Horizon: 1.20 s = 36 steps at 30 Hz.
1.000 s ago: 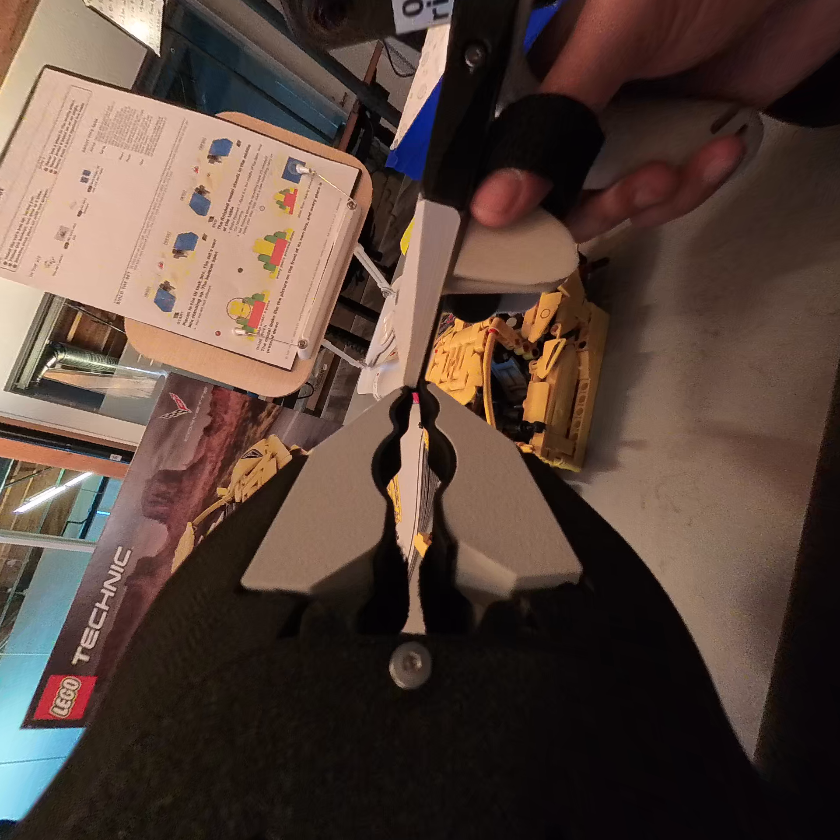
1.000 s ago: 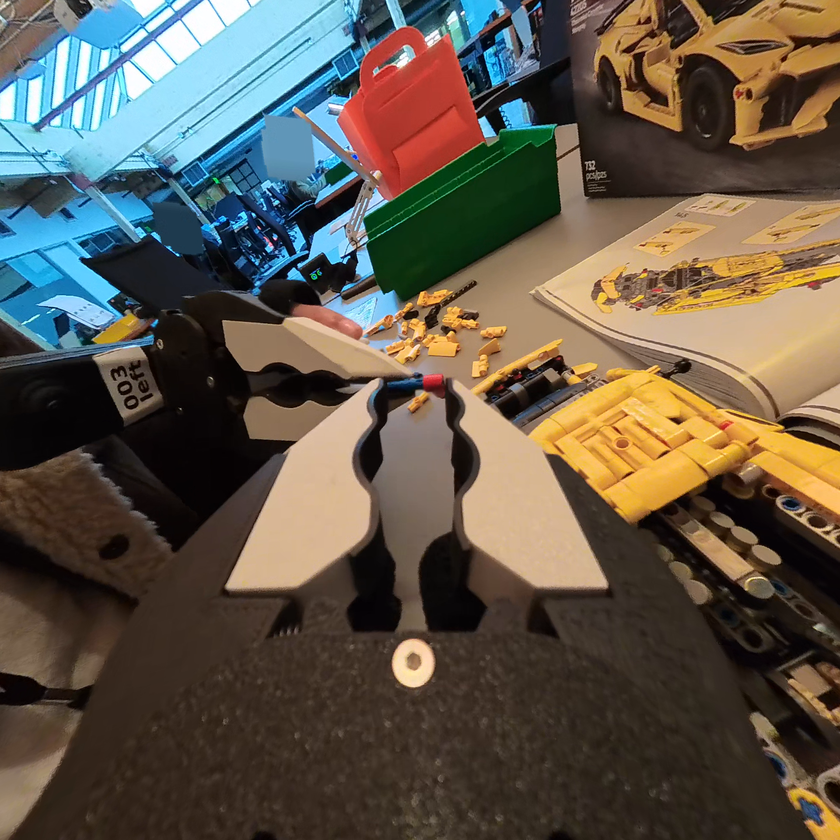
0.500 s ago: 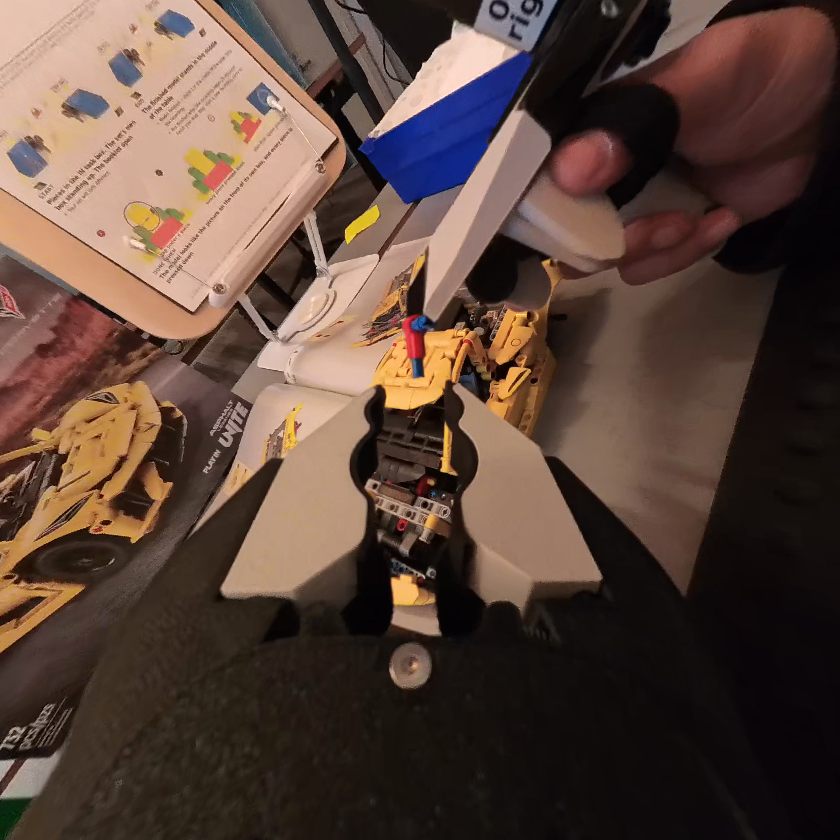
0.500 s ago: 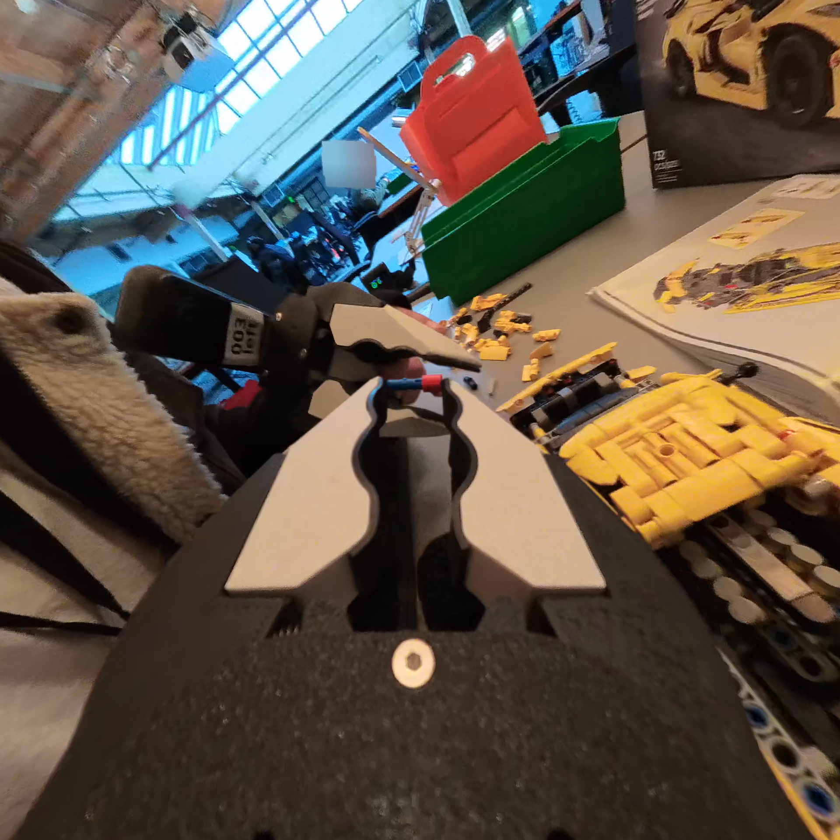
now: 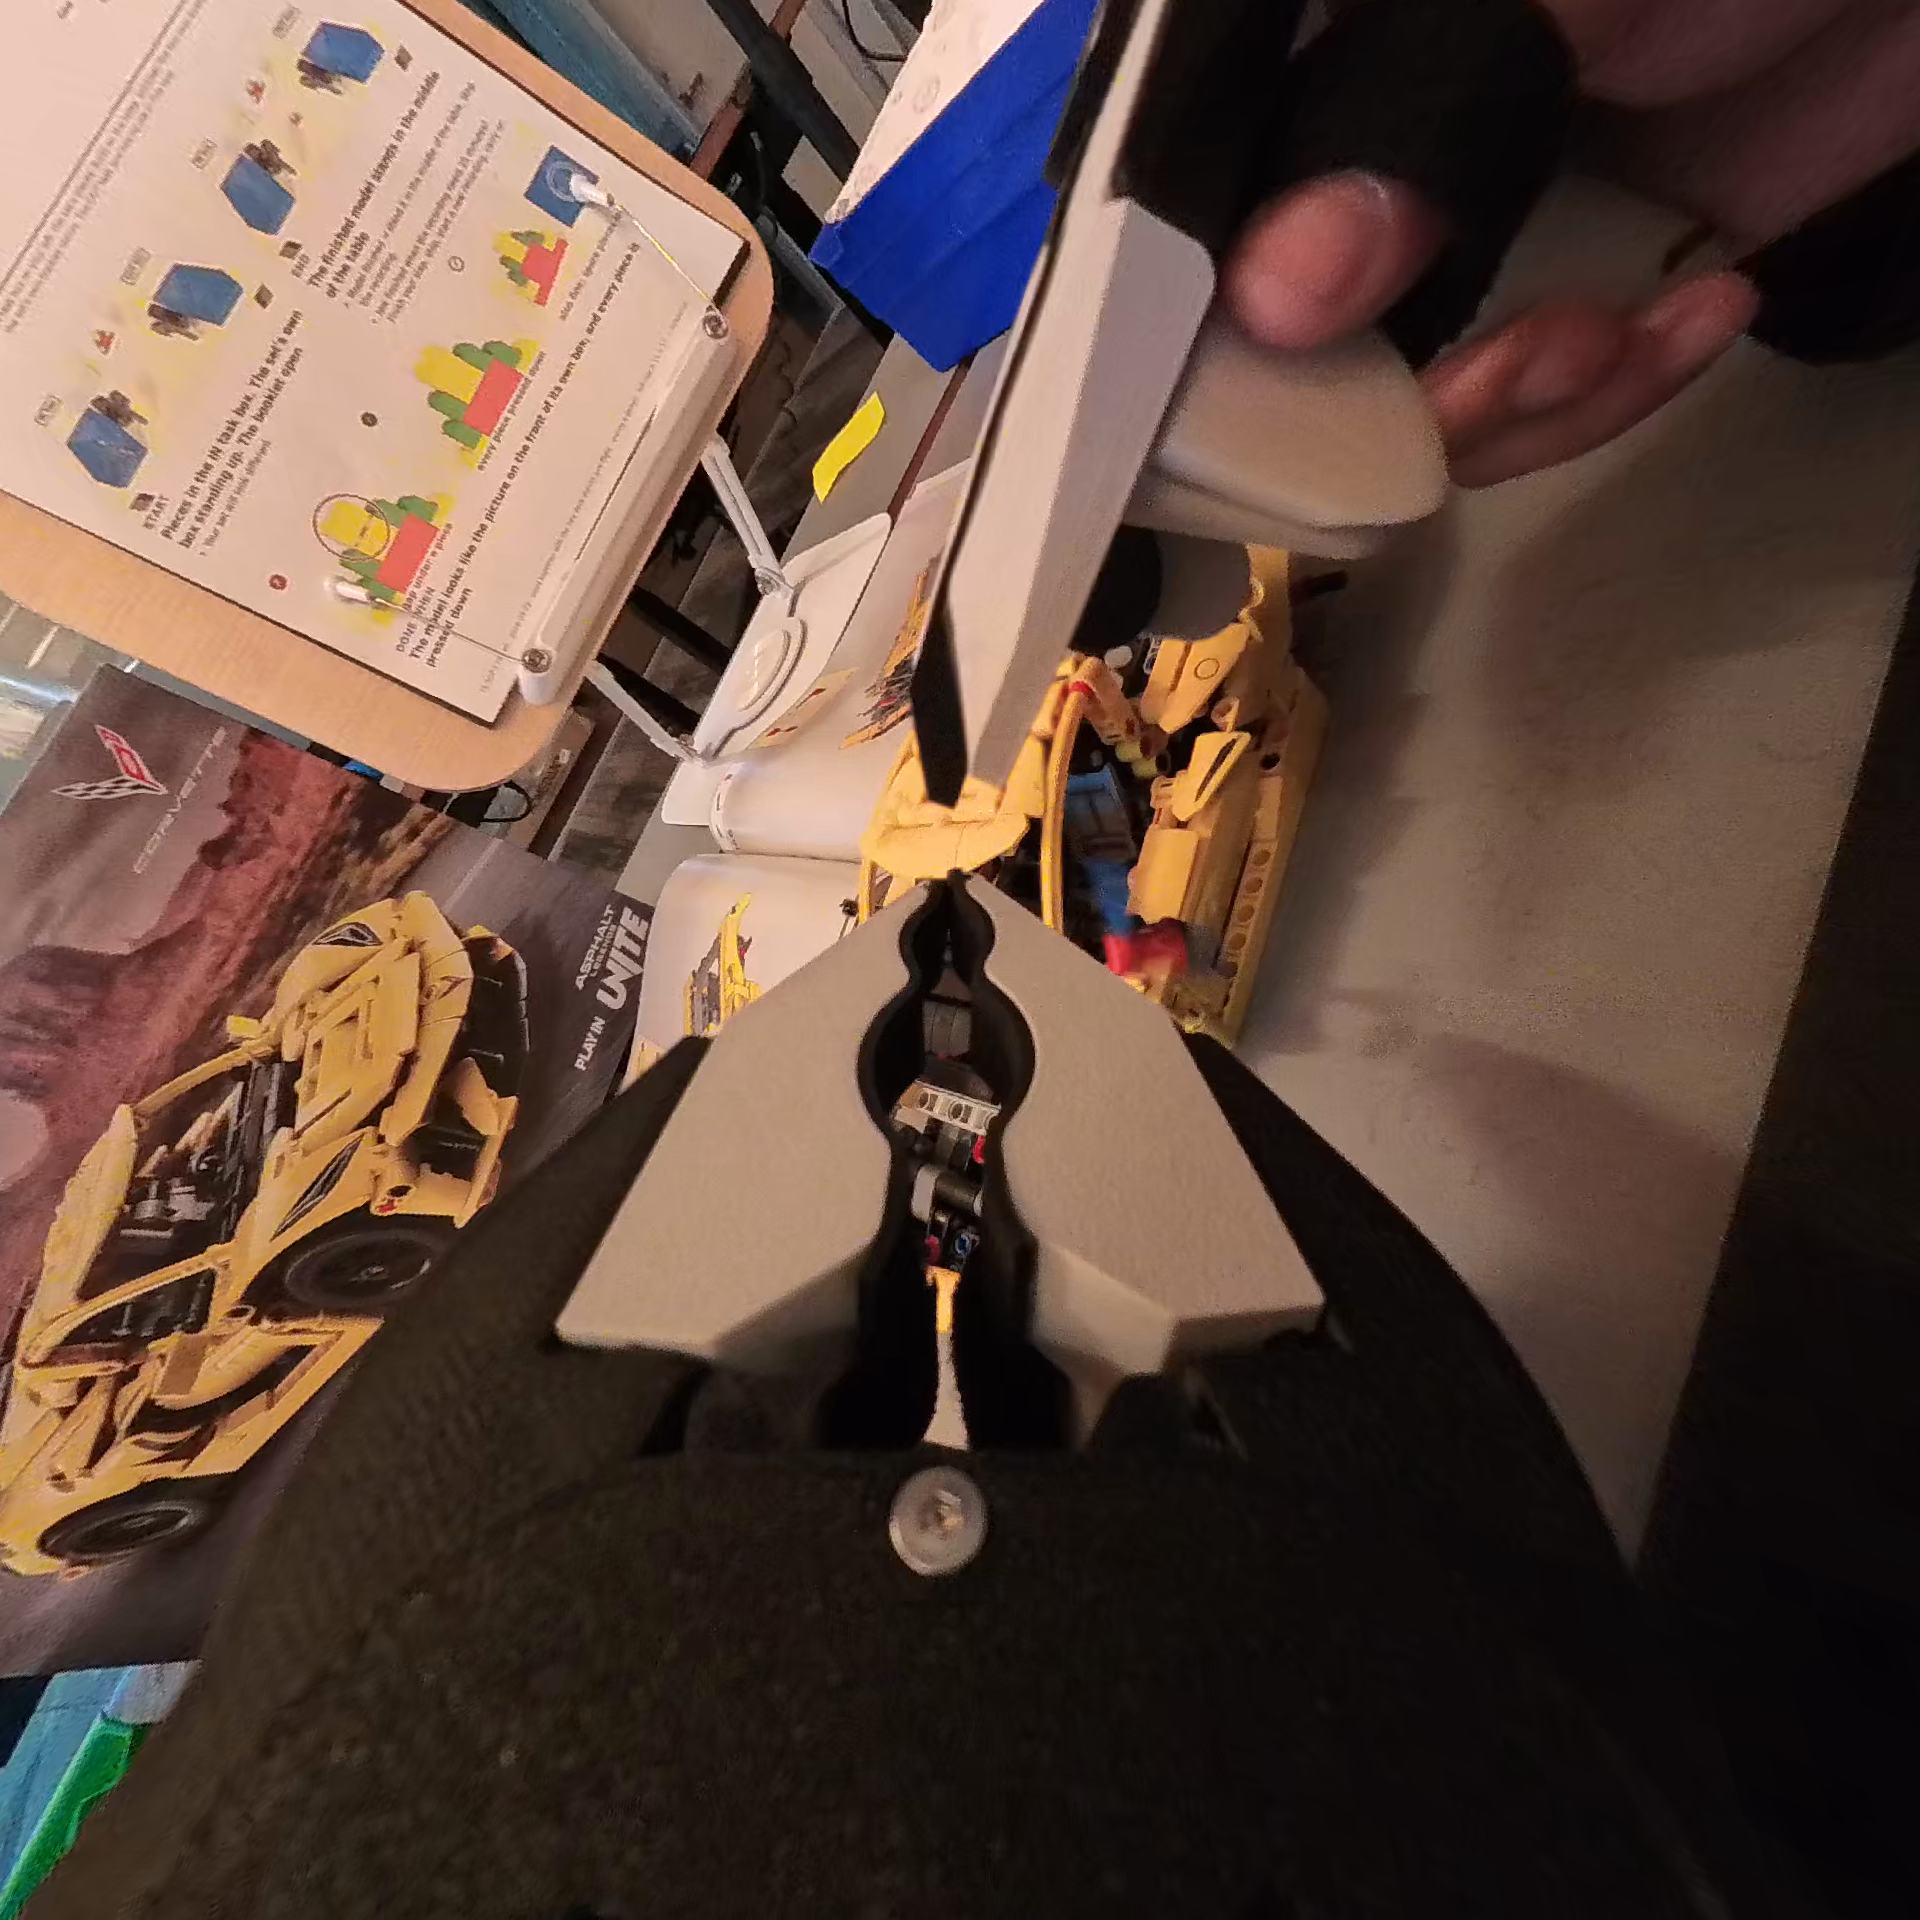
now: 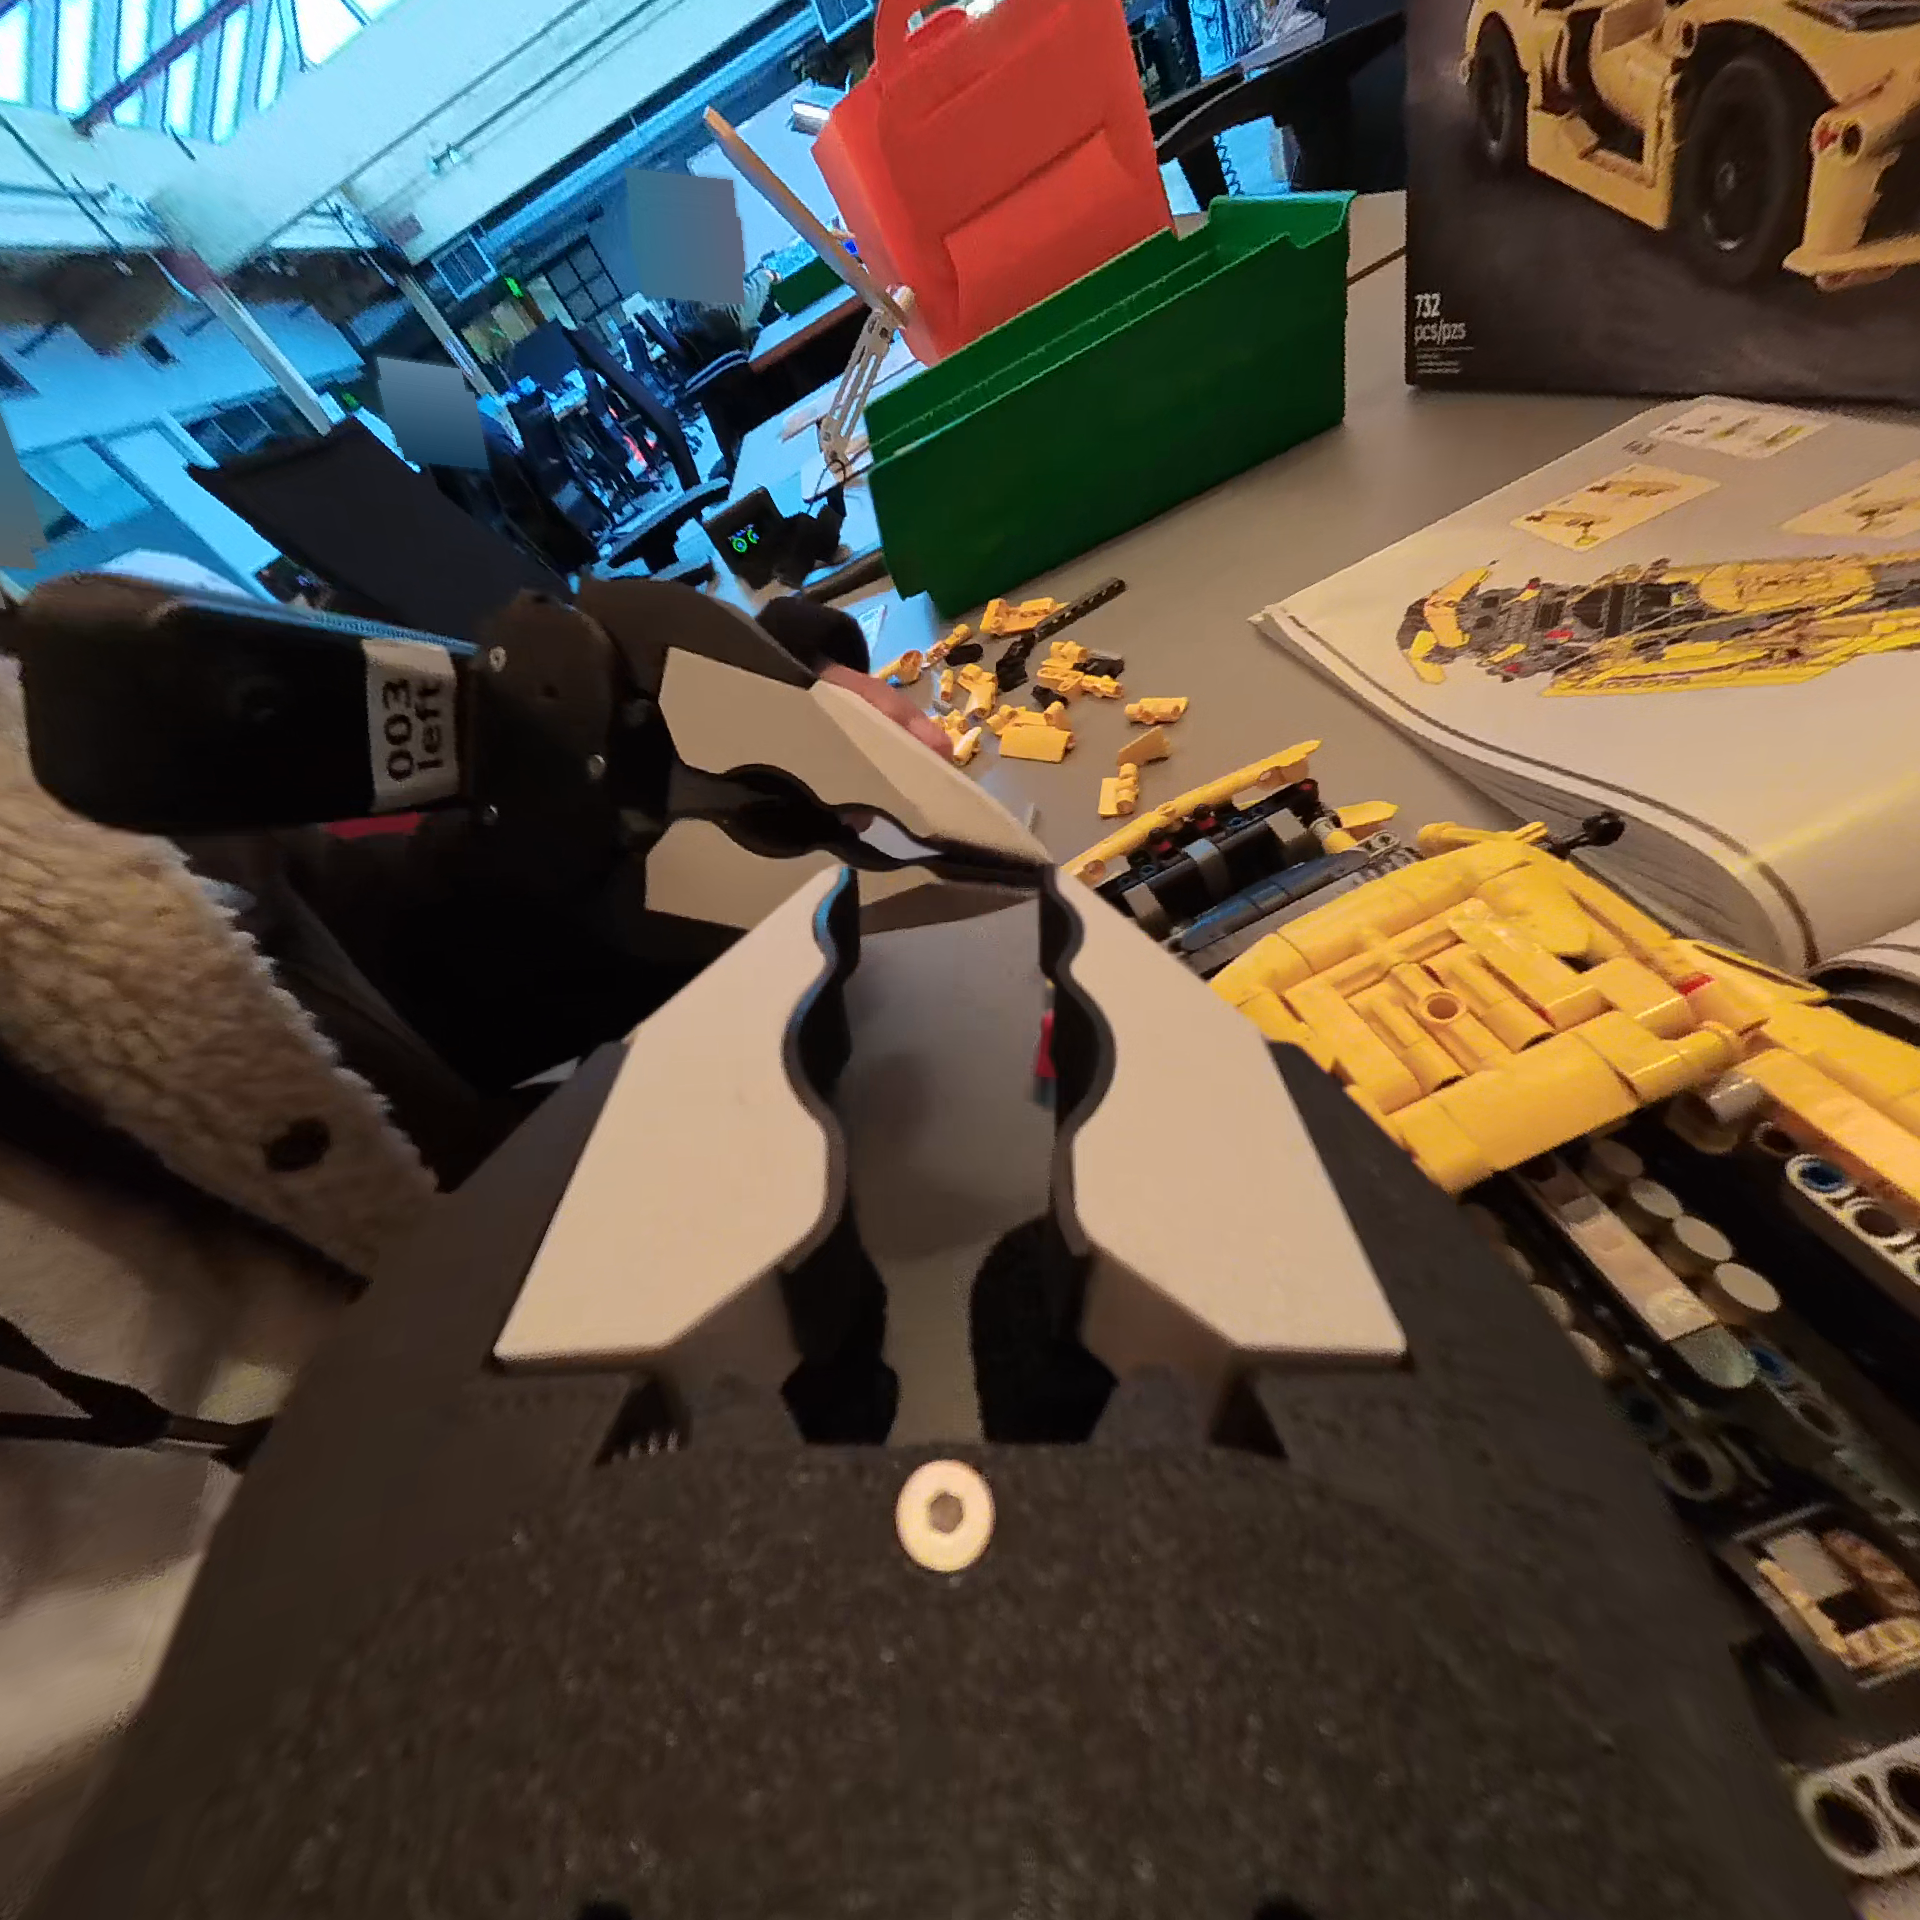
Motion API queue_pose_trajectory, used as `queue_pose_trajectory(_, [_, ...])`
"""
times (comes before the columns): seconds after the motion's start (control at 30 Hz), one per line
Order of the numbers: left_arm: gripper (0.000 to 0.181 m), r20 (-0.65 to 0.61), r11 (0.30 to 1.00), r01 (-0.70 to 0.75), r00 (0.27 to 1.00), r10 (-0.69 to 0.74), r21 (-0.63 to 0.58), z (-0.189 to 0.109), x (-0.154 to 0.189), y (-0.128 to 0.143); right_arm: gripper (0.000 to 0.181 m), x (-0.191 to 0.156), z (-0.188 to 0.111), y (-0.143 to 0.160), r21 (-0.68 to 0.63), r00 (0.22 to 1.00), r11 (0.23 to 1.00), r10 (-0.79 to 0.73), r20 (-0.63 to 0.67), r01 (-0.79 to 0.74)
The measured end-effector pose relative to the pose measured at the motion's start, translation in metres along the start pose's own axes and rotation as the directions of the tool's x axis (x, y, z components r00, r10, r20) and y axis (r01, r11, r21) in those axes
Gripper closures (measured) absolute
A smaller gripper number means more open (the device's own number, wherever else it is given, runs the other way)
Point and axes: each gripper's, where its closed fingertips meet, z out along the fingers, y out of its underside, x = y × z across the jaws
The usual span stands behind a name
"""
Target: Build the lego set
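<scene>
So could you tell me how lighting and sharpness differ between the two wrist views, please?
Left wrist view: dim, warm light, the hand at the top motion-blurred, the partly built yellow brick car fairly sharp. Right wrist view: brighter, cool daylight, the background hall soft, straight lines bowed by the wide lens, the green plastic bin crisp.

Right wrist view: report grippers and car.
Right gripper open, nothing across tips. Left gripper shut, tips at its mouth. Car half-built on table. Loose parts beyond.

The left wrist view is dim and warm, with a motion-blurred bare hand (image 5: 1621, 218) above soft shadows on the grey matte tabletop (image 5: 1558, 831). The right wrist view is brighter, lit coolly by overexposed skylight windows (image 6: 156, 52); wide-angle distortion bends both views' edges.
</scene>
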Motion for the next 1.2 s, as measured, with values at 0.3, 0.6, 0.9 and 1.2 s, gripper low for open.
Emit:
queue_pose_trajectory(0.3, [0.181, -0.058, 0.975, 0.174, 0.981, -0.183, -0.138, -0.025, -0.012, 0.046, 0.160, 0.035, -0.032, -0.002, -0.003, 0.985, 1.000, -0.018, -0.171, 0.017])
queue_pose_trajectory(0.6, [0.155, -0.222, 0.707, 0.523, 0.706, -0.672, -0.477, -0.107, 0.004, 0.115, 0.163, 0.029, -0.018, 0.010, -0.053, 0.987, 0.998, -0.035, -0.156, 0.027])
queue_pose_trajectory(0.9, [0.156, -0.186, 0.645, 0.507, 0.685, -0.704, -0.572, -0.081, 0.041, 0.122, 0.165, 0.027, -0.018, 0.010, -0.052, 0.989, 0.998, -0.040, -0.146, 0.032])
queue_pose_trajectory(1.2, [0.174, -0.263, 0.823, 0.374, 0.820, -0.509, -0.427, -0.072, 0.042, 0.099, 0.167, 0.001, -0.010, 0.006, -0.024, 1.000, 1.000, -0.012, 0.014, 0.012])
